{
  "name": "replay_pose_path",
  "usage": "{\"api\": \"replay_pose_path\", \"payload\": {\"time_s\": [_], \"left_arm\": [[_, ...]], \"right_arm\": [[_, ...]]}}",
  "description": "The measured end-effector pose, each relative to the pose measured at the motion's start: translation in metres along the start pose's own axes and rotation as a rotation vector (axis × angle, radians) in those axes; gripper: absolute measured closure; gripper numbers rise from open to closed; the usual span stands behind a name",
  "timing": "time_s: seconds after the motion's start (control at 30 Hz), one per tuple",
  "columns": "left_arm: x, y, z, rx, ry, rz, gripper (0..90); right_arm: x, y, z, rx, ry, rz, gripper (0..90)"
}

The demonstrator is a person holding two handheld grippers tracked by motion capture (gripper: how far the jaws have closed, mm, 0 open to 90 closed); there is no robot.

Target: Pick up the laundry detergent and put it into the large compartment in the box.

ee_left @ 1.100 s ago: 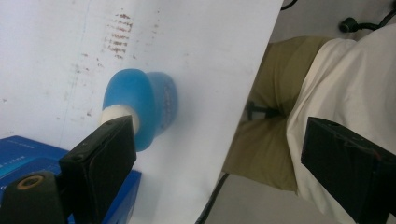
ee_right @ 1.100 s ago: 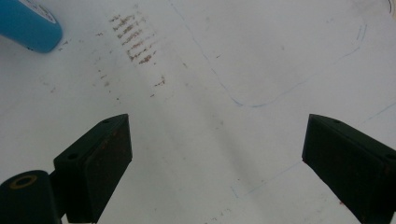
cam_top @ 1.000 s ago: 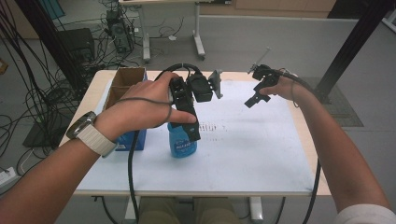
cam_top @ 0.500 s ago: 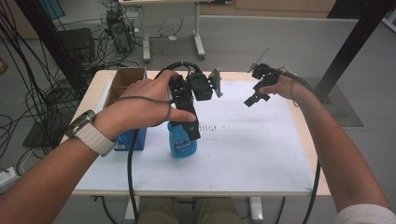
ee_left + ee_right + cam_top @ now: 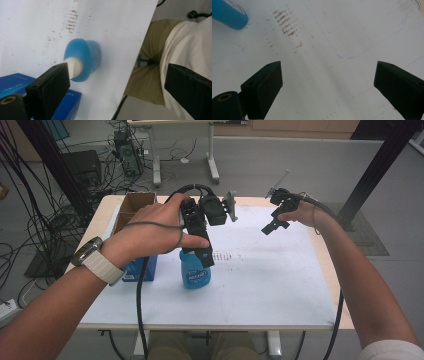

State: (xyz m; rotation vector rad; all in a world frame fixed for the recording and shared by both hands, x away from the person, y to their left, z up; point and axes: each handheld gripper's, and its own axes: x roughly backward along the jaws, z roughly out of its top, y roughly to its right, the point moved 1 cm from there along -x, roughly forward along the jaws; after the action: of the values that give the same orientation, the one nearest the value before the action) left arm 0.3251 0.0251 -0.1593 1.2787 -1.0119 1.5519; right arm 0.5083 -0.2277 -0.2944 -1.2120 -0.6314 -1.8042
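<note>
The left hand-held gripper (image 5: 202,251) hangs over the blue plastic bottle with a white cap (image 5: 195,272), which stands near the table's (image 5: 280,290) front edge; its jaws, just opened, stand apart (nothing pinched). The right hand-held gripper (image 5: 272,225) is spread wide too.

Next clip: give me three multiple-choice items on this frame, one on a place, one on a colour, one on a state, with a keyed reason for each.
1. Where does the bottle stand?
A. in the cardboard box
B. on the white sheet, right of the blue box
C. on the floor

2. What colour is the bottle's cap?
A. white
B. red
C. black

3. How are the left gripper's jaws?
A. clamped on the bottle
B. shut on nothing
C. apart, above the bottle

Key: 1 B, the high view shows it on the sheet beside the blue box; 2 A, the left gripper view shows the cap pale; 3 C, a wide gap, just been opening.
</note>
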Motion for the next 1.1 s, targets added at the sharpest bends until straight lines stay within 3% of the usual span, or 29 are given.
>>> {"api": "replay_pose_path", "payload": {"time_s": [0.2, 0.93, 1.1], "left_arm": [[-0.002, -0.007, 0.0, 0.013, 0.005, -0.002, 6.1], [-0.015, -0.025, -0.005, 0.0, 0.012, -0.004, 6.3], [-0.019, -0.03, -0.006, 0.0, 0.012, 0.02, 6.2]], "right_arm": [[0.001, 0.0, 0.0, -0.002, 0.001, 0.0, 8.4], [0.005, -0.004, -0.002, -0.001, 0.01, -0.004, 8.4], [0.005, -0.004, -0.002, -0.006, 0.009, -0.003, 8.4]]}}
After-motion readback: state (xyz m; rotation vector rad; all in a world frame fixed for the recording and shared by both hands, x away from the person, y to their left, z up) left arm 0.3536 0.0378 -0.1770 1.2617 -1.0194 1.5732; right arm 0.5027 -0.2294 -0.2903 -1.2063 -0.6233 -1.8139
